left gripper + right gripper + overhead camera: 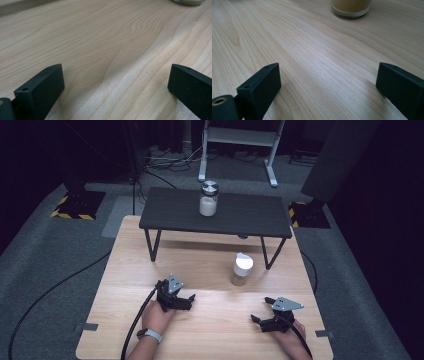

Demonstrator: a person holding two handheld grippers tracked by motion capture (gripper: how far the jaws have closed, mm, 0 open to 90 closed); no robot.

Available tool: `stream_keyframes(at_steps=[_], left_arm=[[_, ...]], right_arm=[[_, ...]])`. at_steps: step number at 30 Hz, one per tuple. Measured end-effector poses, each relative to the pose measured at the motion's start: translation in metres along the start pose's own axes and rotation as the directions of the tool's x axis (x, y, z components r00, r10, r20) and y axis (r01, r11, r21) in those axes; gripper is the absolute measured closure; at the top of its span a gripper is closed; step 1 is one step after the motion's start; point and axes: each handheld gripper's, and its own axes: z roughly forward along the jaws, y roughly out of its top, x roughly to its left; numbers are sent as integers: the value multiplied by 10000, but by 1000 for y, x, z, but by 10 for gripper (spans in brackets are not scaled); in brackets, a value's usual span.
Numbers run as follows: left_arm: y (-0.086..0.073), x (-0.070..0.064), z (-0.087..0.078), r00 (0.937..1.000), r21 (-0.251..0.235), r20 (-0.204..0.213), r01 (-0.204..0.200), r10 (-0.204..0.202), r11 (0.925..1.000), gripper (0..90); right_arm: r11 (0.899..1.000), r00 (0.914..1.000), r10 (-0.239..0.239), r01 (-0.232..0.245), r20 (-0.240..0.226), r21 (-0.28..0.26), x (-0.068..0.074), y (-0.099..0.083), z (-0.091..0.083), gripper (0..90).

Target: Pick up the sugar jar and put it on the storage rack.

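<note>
A glass jar with a white lid and brown contents [242, 269] stands upright on the wooden table [210, 265], right of centre. Its base appears at the top of the right gripper view [350, 7] and at the top right edge of the left gripper view [188, 2]. A second jar with a silver lid and white contents [208, 199] stands on a low black shelf [250, 215] at the table's far side. My left gripper [191, 301] [115, 82] rests open near the front left, holding nothing. My right gripper [260, 310] [328, 80] is open at the front right, also holding nothing.
The black shelf stands on thin legs [152, 245], leaving a gap beneath it. Cables trail from both grippers off the front edge. Grey carpet, floor cables and a white stand [240, 140] lie beyond the table. Bare wood lies between the grippers.
</note>
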Motion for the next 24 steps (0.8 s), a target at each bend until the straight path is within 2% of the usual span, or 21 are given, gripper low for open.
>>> stream_keyframes(at_steps=[10,24], left_arm=[[0,0,0,10000,19,-69,9,-9,10000,4],[1,-5,1,9985,4,-447,302,-301,9995,5]], right_arm=[[10000,10000,-1,1,0,1,0,0,0,56],[10000,10000,-4,4,2,-2,0,0,0,55]])
